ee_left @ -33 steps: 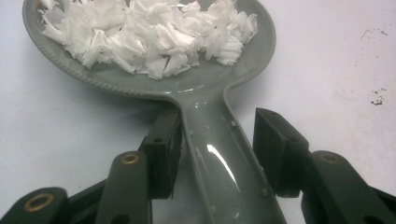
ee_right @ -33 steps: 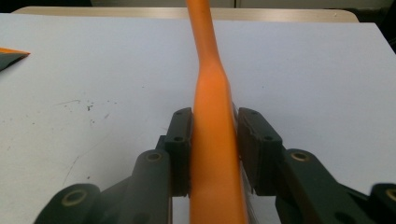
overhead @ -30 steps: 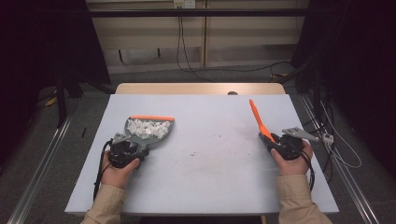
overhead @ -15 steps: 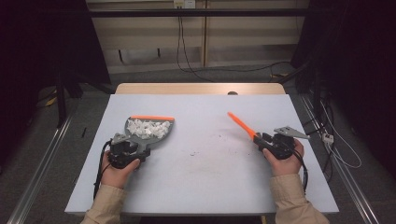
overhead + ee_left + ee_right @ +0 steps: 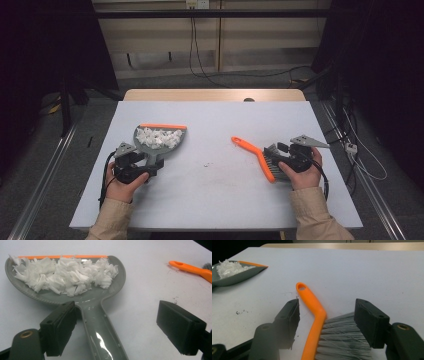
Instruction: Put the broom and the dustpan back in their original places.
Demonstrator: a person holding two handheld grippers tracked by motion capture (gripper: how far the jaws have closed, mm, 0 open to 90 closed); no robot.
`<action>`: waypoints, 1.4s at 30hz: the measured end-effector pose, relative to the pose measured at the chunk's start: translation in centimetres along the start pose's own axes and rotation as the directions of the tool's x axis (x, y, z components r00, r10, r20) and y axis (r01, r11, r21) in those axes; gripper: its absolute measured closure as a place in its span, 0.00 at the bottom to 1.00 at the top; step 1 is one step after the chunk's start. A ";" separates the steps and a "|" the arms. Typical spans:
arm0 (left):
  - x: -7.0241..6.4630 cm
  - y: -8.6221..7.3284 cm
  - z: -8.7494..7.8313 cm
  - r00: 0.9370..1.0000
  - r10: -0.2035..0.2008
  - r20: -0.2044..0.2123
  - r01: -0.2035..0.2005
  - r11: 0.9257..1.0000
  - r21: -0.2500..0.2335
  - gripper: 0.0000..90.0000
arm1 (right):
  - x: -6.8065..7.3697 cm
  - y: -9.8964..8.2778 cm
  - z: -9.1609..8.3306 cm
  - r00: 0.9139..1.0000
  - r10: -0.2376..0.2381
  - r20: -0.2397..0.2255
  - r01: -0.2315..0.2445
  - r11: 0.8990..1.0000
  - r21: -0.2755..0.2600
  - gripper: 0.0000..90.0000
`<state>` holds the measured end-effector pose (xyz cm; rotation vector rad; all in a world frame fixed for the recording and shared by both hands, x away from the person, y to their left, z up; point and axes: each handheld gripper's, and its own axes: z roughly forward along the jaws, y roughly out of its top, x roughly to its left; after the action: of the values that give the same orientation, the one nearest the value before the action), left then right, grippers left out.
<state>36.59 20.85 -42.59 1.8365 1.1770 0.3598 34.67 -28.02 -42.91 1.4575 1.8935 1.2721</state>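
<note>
A: Start close in. What is the left gripper (image 5: 117, 332) doing?

B: Its jaws have just been opening and stand released. The glossy grey plastic dustpan (image 5: 100, 322) has its handle lying between them, close by one pad and well clear of the other, flat on the pale grey tabletop (image 5: 150, 285)

A: And just ahead of those jaws?

B: The pan's bowl, heaped with torn white paper scraps (image 5: 62, 275), and beyond the heap the pan's orange lip

A: Now the right gripper (image 5: 327, 322)?

B: Also released, its jaws having just been opening. The orange-handled hand brush with grey bristles (image 5: 315, 315) lies on the table between them. The handle runs just beside one pad, apart from it; the bristles reach toward the other pad, and I cannot tell whether they touch it

A: Further out from that gripper?

B: The brush handle's tip with its hanging hole points away from the jaws. A few dark specks (image 5: 240, 312) lie off to one side, and farther off on that side sits the dustpan
</note>
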 end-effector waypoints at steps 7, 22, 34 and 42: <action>0.1 0.2 -0.5 1.000 0.009 0.028 -0.007 0.999 -0.051 0.14 | 0.6 0.0 0.2 0.999 -0.018 -0.033 0.018 1.000 0.005 0.34; -0.6 0.1 -1.8 0.977 0.096 0.191 -0.072 0.989 -0.128 0.07 | 1.5 -0.4 -0.7 0.994 -0.047 -0.098 0.047 0.999 -0.001 0.30; -0.3 -0.6 -2.8 0.960 0.136 0.244 -0.091 0.978 -0.188 0.06 | 1.8 -1.2 -1.7 0.992 -0.059 -0.109 0.060 0.998 0.008 0.30; 0.4 -1.4 -3.4 0.961 0.140 0.237 -0.095 0.977 -0.190 0.06 | 1.4 -1.8 -2.2 0.992 -0.067 -0.106 0.069 0.998 0.007 0.29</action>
<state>33.77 23.17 -41.94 1.7423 0.8388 0.2806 31.50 -27.67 -43.11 1.3428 2.0024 1.3332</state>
